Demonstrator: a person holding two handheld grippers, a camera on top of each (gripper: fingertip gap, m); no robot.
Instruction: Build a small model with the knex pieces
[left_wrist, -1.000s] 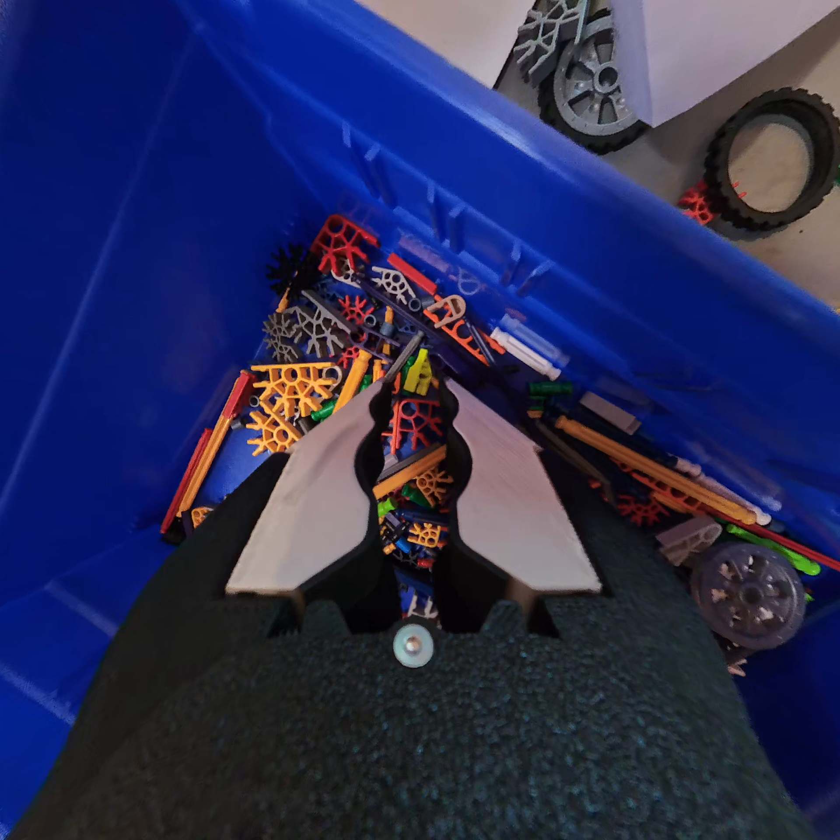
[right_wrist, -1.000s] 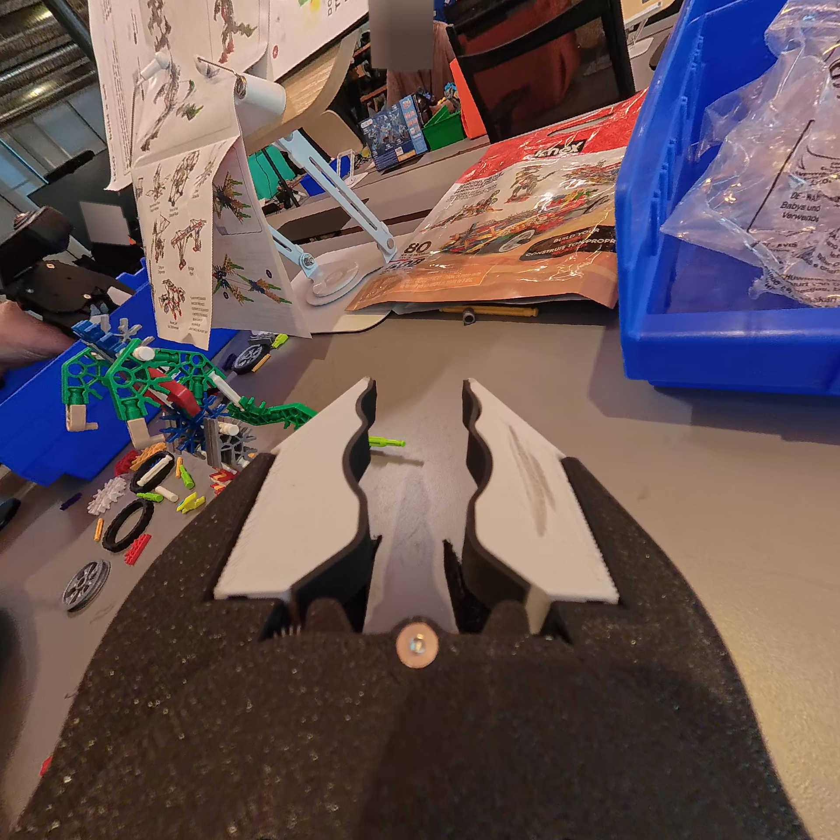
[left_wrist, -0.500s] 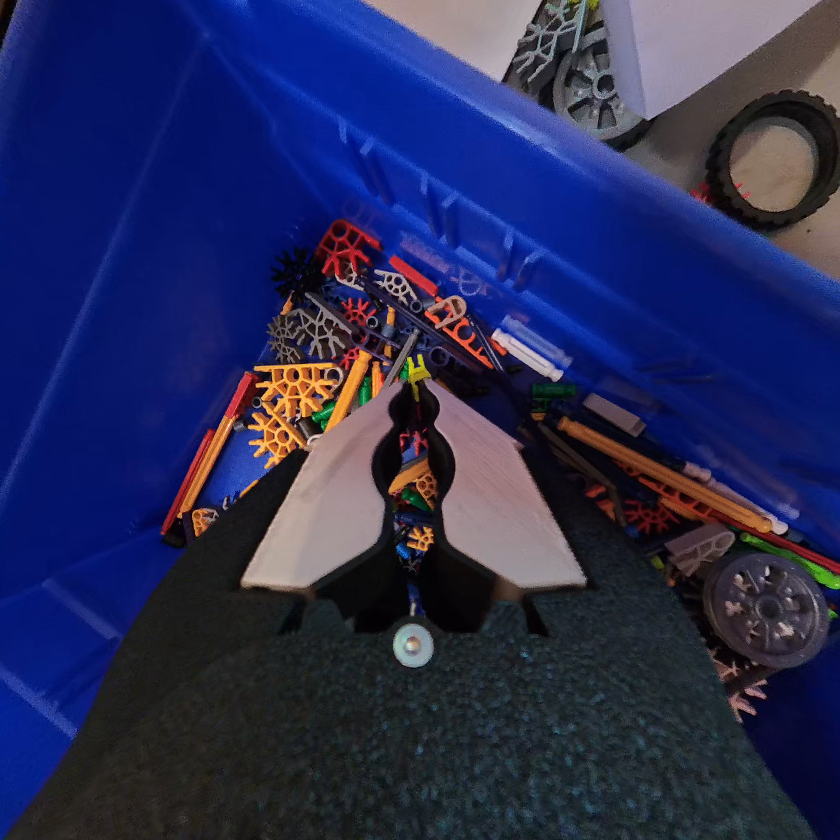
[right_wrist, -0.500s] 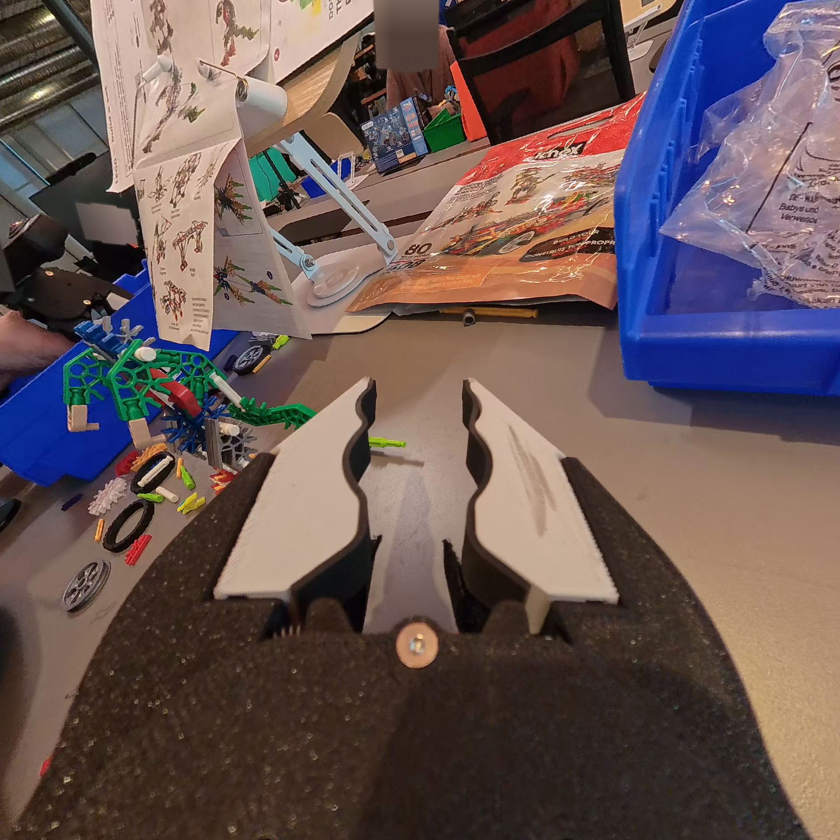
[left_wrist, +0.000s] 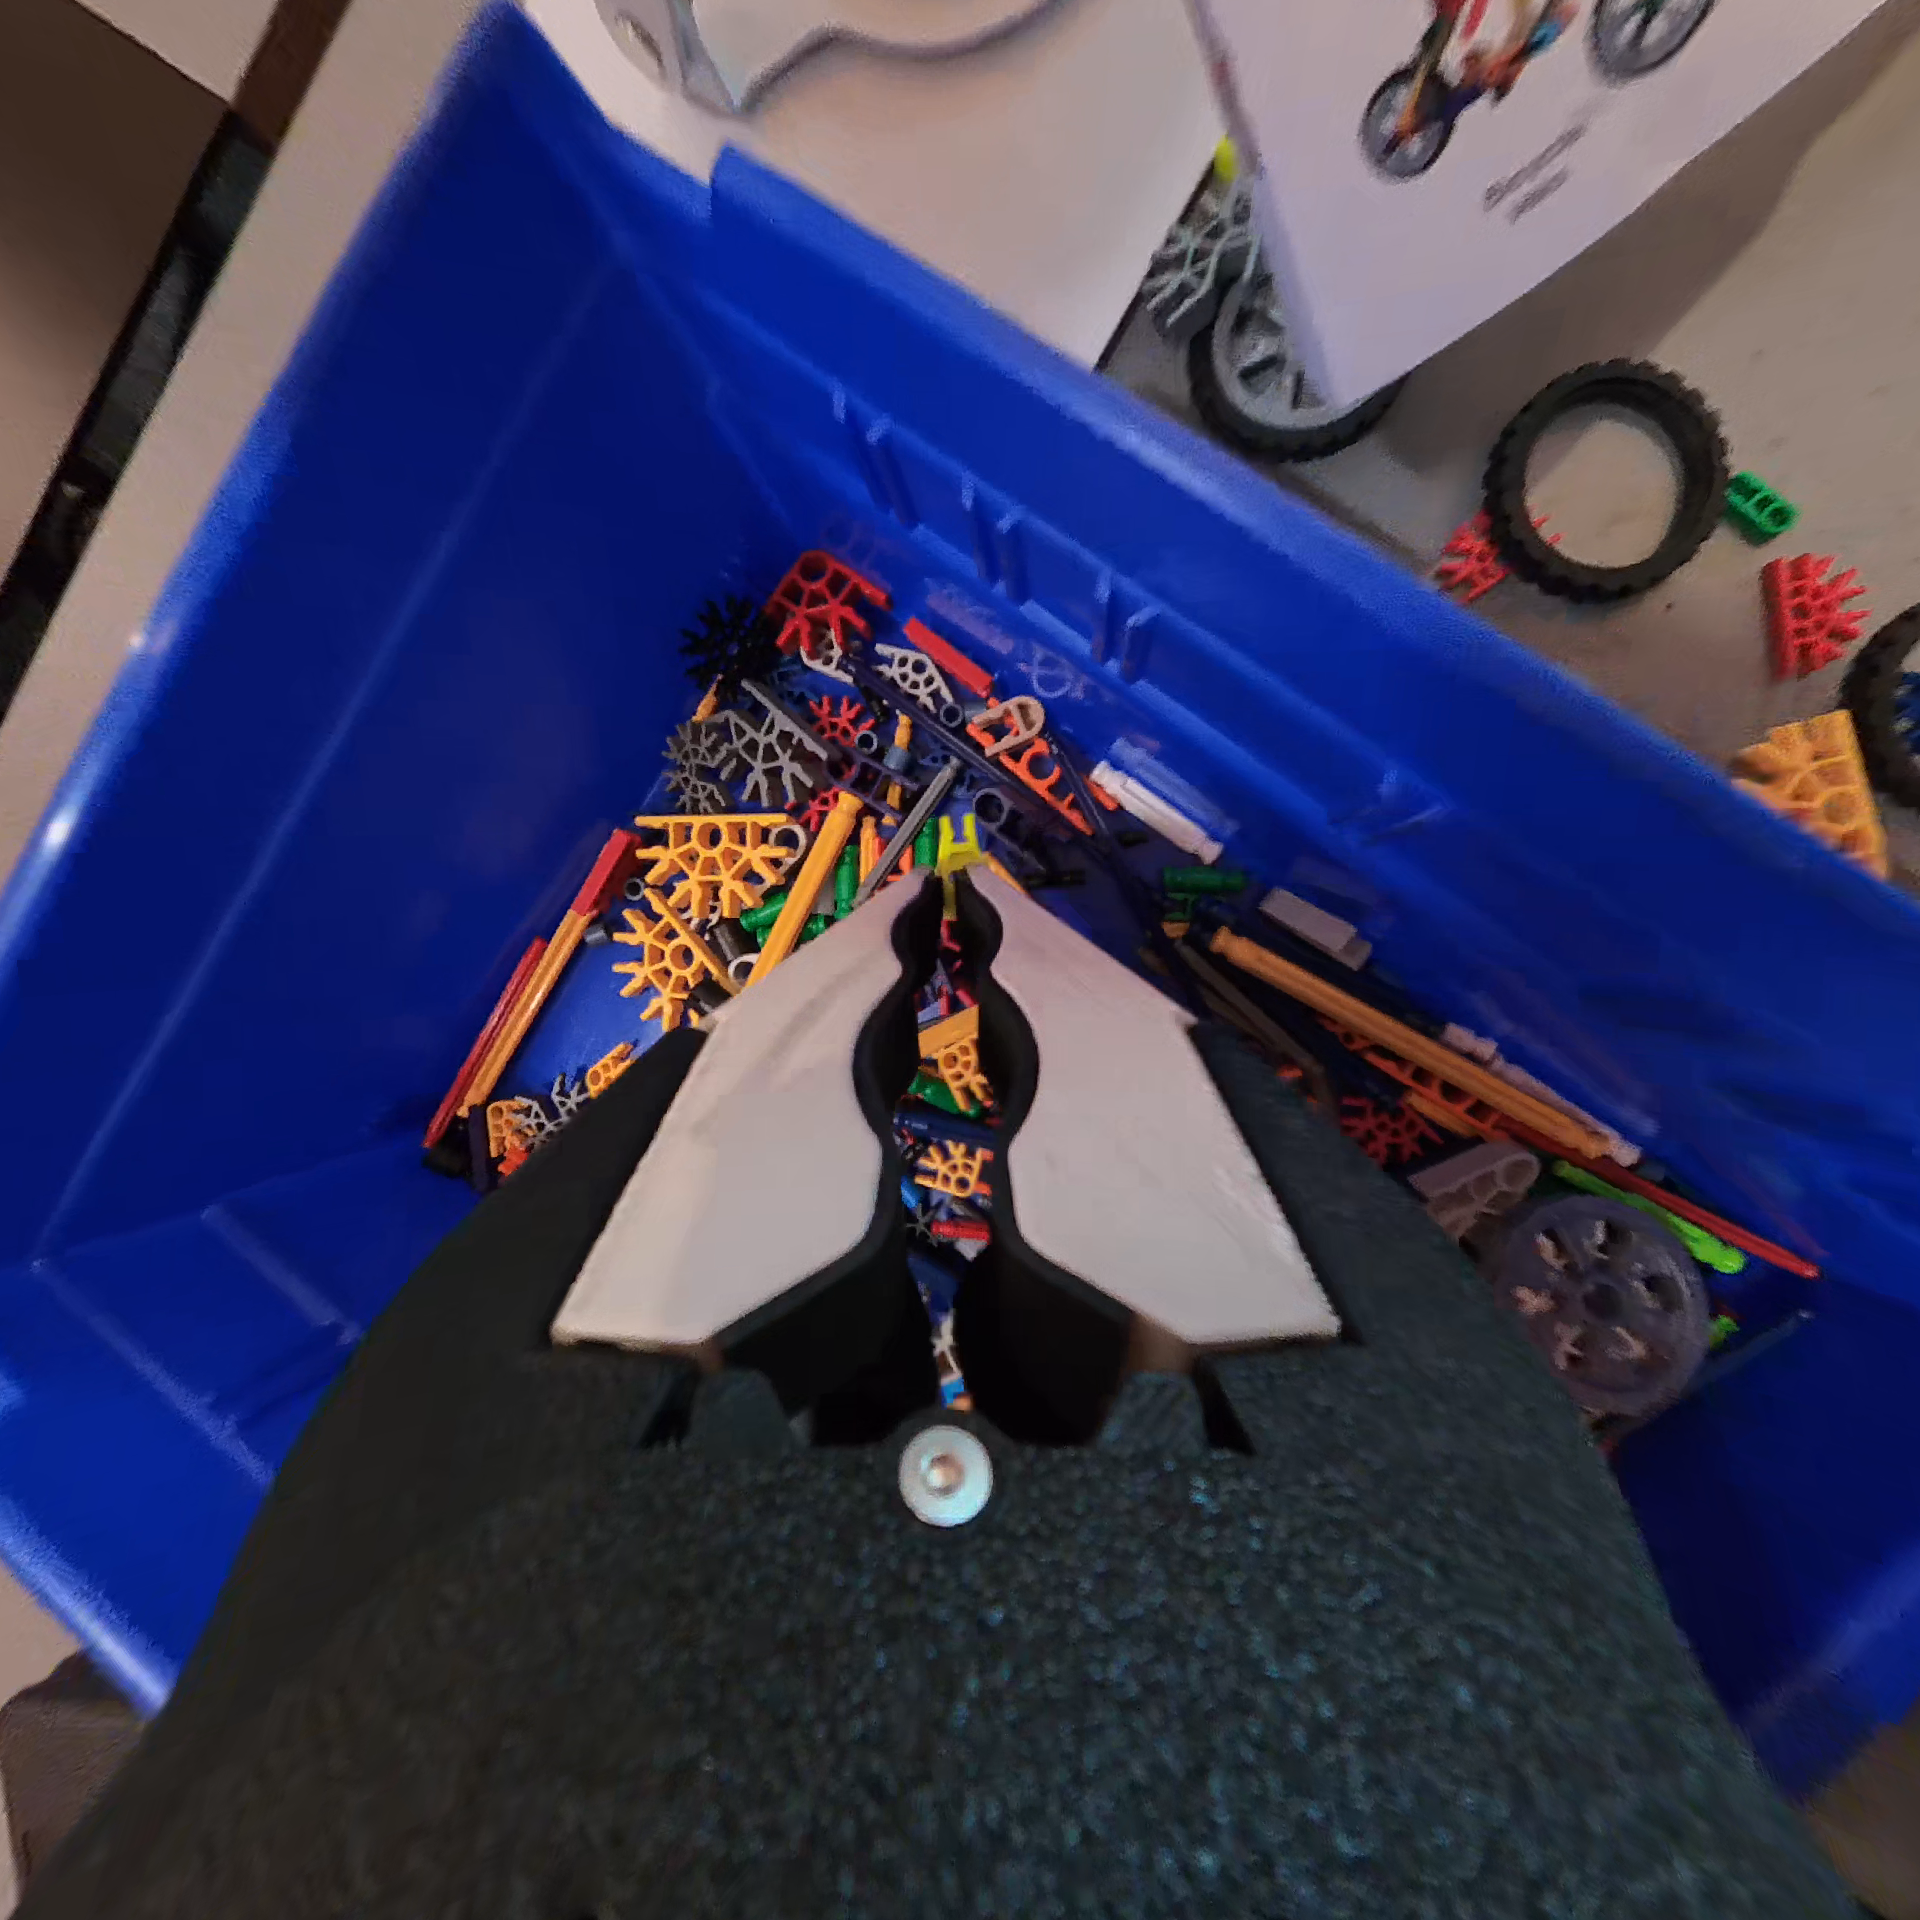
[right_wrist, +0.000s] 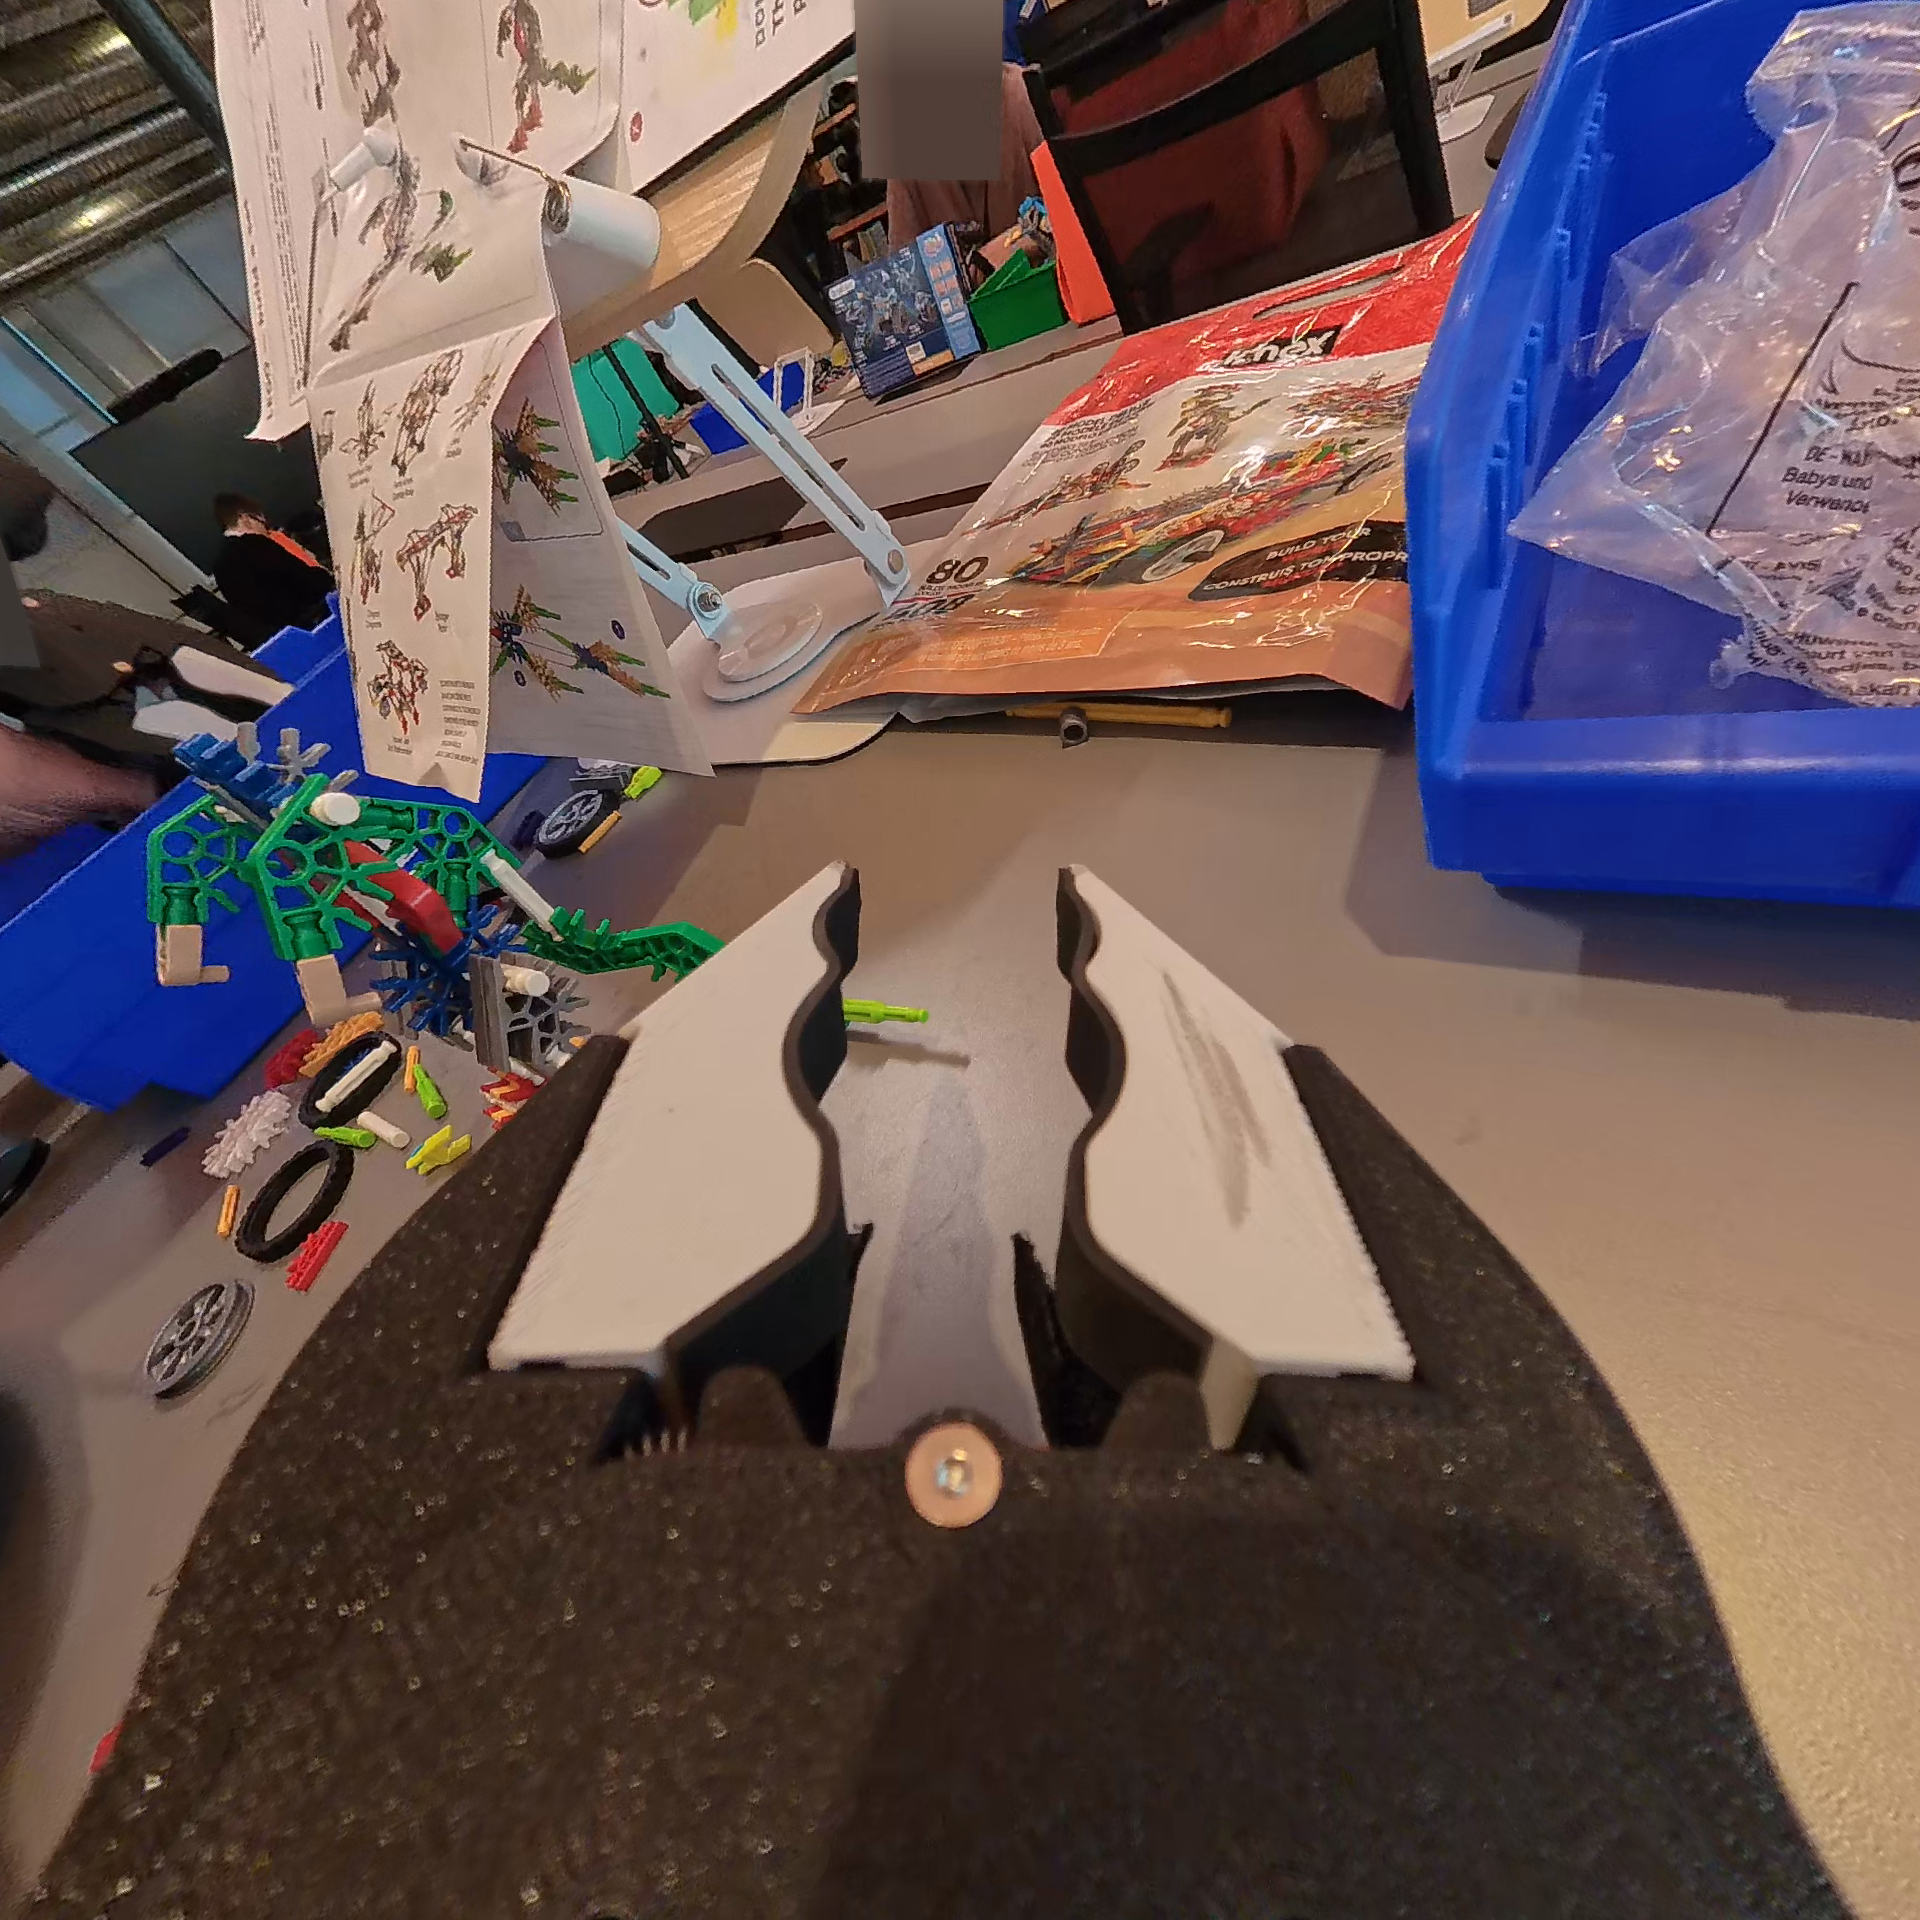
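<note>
My left gripper (left_wrist: 948, 883) is over a blue bin (left_wrist: 436, 582) of mixed construction-toy rods and connectors. Its fingertips are shut on a small yellow clip piece (left_wrist: 958, 844), which sticks out just beyond the tips, lifted above the pile. My right gripper (right_wrist: 956, 883) is open and empty, low over the grey table (right_wrist: 1558, 1195). A lime green rod (right_wrist: 885, 1012) lies on the table just past its left fingertip. A green, blue and red toy model (right_wrist: 343, 894) stands to its left.
Loose tyres (left_wrist: 1605, 480), red connectors (left_wrist: 1813, 613) and a wheel (left_wrist: 1262, 379) lie beside the bin. In the right wrist view, a blue bin with a plastic bag (right_wrist: 1714, 499) stands at right, a printed toy pouch (right_wrist: 1143, 540) and an instruction sheet on a stand (right_wrist: 457, 436) stand behind. My right fingertips sit around 45 cm from my left ones. The right gripper is farther from the wheel (left_wrist: 1262, 379), some 30 cm, than the left, some 12 cm. My right wrist view (right_wrist: 557, 811) looks at it from another angle.
My left gripper closed from open onto the yellow clip piece and rose away from the pile, so more of the bin and table shows. My right gripper has barely moved.
</note>
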